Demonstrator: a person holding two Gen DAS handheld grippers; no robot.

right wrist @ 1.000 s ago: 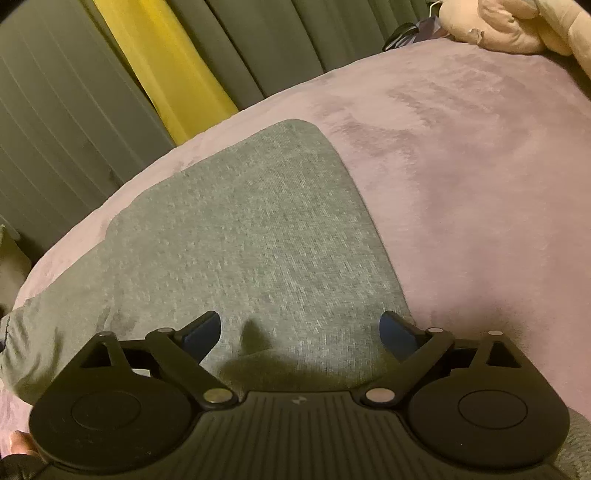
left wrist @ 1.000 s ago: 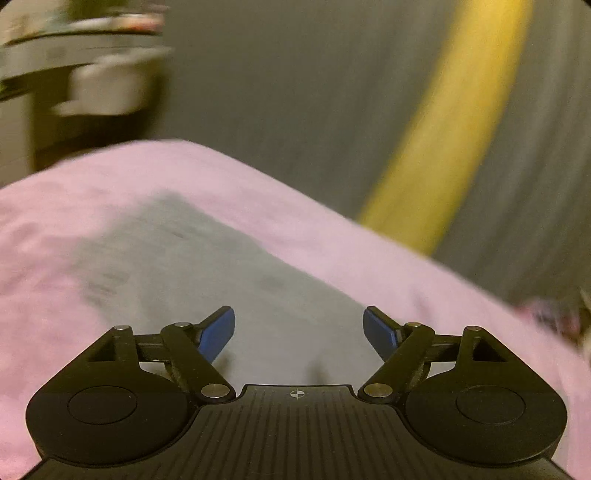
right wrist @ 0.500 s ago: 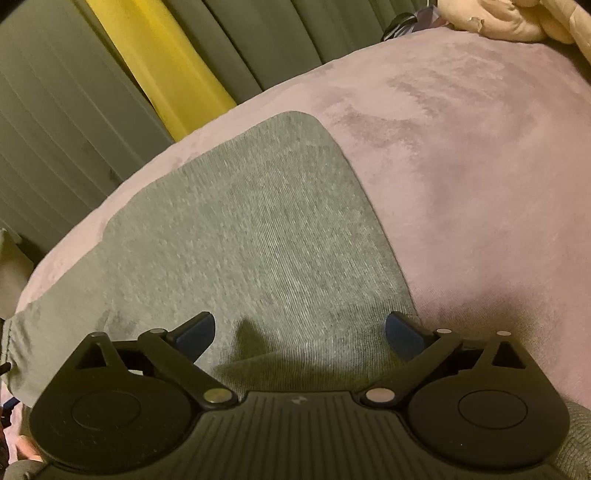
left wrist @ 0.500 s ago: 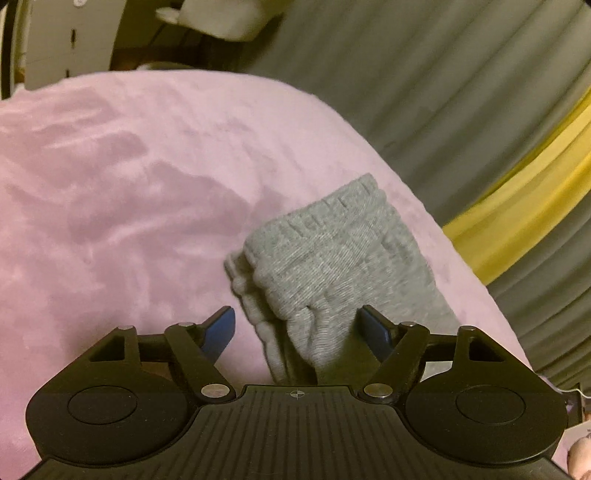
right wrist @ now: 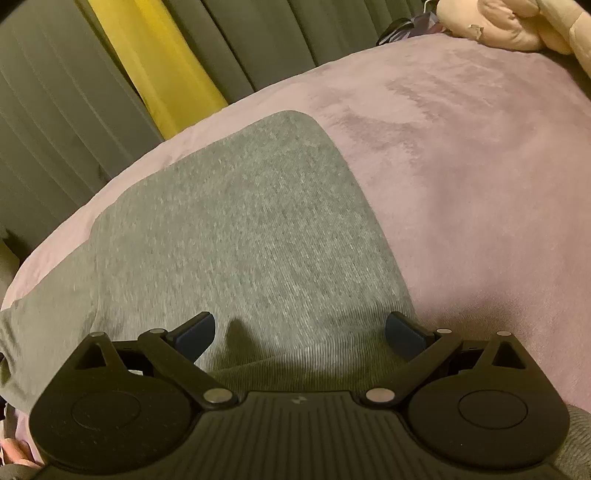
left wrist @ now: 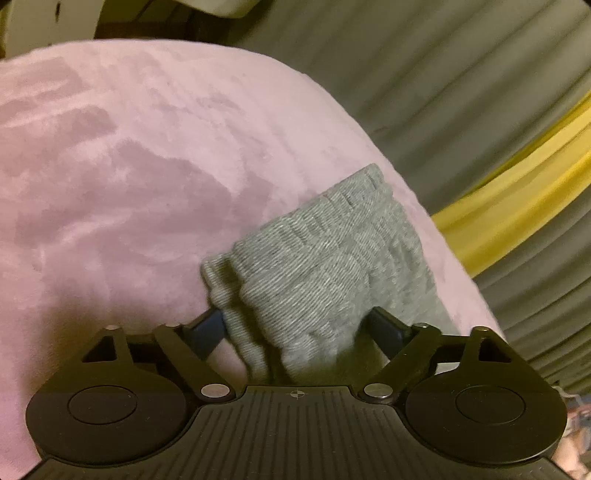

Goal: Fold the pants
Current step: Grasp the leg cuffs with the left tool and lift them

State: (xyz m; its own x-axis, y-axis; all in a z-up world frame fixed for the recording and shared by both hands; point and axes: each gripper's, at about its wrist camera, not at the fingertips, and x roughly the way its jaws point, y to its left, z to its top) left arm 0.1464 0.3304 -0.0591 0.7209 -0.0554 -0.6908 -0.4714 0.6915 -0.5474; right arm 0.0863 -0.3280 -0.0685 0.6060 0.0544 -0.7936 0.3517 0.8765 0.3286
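Grey pants (right wrist: 240, 229) lie flat on a pink blanket (right wrist: 480, 166). In the left wrist view the ribbed elastic waistband (left wrist: 325, 266) of the pants is bunched and sits between the blue pads of my left gripper (left wrist: 299, 328), whose jaws stand open around it. My right gripper (right wrist: 299, 328) is open and empty, low over the near part of the grey fabric, with a fold edge just under its fingers.
Grey curtains (right wrist: 74, 110) with a yellow strip (right wrist: 155, 59) hang behind the bed. A pink plush toy (right wrist: 517, 26) lies at the far right of the blanket. White furniture (left wrist: 48, 22) stands beyond the bed's far left edge.
My left gripper swung from the flat grey fabric to the waistband end and moved in, so the waistband now lies between its open jaws. The right gripper barely moved.
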